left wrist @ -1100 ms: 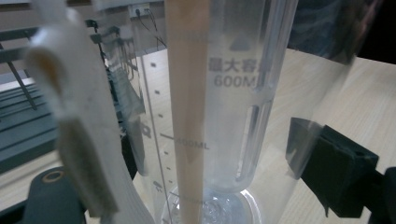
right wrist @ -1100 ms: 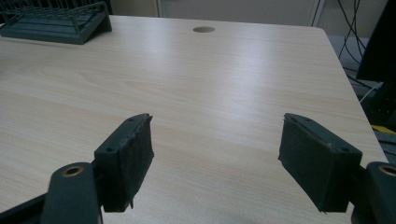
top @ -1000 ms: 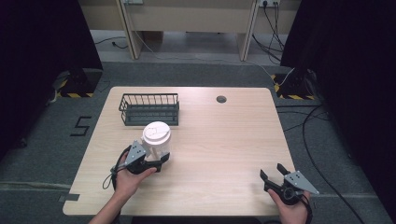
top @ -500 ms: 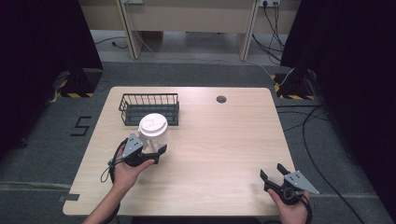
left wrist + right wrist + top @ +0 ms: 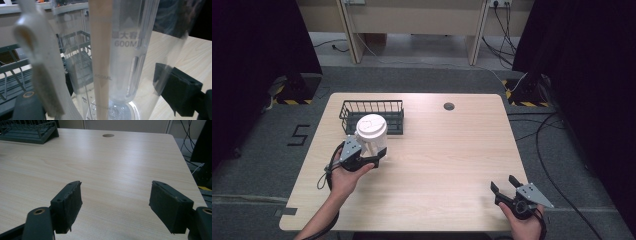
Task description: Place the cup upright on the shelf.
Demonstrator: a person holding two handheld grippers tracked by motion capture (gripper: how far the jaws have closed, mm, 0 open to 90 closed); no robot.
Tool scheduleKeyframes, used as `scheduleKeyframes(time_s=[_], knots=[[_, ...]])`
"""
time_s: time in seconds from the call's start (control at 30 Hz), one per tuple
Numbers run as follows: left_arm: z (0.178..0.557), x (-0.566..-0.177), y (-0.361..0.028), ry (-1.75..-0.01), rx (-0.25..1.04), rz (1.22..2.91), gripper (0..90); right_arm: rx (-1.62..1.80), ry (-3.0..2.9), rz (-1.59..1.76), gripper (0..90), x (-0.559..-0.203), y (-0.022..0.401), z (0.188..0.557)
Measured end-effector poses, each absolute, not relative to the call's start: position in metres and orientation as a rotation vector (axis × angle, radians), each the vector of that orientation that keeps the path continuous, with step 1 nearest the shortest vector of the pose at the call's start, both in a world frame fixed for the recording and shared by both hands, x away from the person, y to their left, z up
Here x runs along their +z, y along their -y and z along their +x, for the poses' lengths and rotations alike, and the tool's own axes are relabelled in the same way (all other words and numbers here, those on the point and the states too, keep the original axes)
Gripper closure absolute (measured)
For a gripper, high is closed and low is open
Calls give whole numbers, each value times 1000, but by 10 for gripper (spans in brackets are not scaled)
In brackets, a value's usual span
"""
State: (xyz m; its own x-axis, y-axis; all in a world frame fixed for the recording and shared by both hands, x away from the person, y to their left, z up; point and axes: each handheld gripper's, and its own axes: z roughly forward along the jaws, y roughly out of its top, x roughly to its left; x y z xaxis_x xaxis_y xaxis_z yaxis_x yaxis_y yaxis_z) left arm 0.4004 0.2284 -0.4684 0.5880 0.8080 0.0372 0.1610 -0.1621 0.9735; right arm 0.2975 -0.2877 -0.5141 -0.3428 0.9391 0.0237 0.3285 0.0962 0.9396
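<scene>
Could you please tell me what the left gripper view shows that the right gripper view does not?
The left gripper view alone shows the clear bottle close up between its jaws, with printed 600ML and 400ML marks and a pale strap beside it. The right gripper view alone shows the right gripper with jaws wide apart and nothing between them, and the round hole in the table. Both share the light wooden table and the dark wire basket, seen through the bottle in the left gripper view.
</scene>
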Motion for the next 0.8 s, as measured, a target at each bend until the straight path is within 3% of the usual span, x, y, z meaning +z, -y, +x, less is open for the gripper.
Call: scheduleKeyframes(time_s=[0.8], knots=[[423, -450, -232, -838, 748, 1648, 179, 1246, -1755, 1244, 262, -514, 289, 298]])
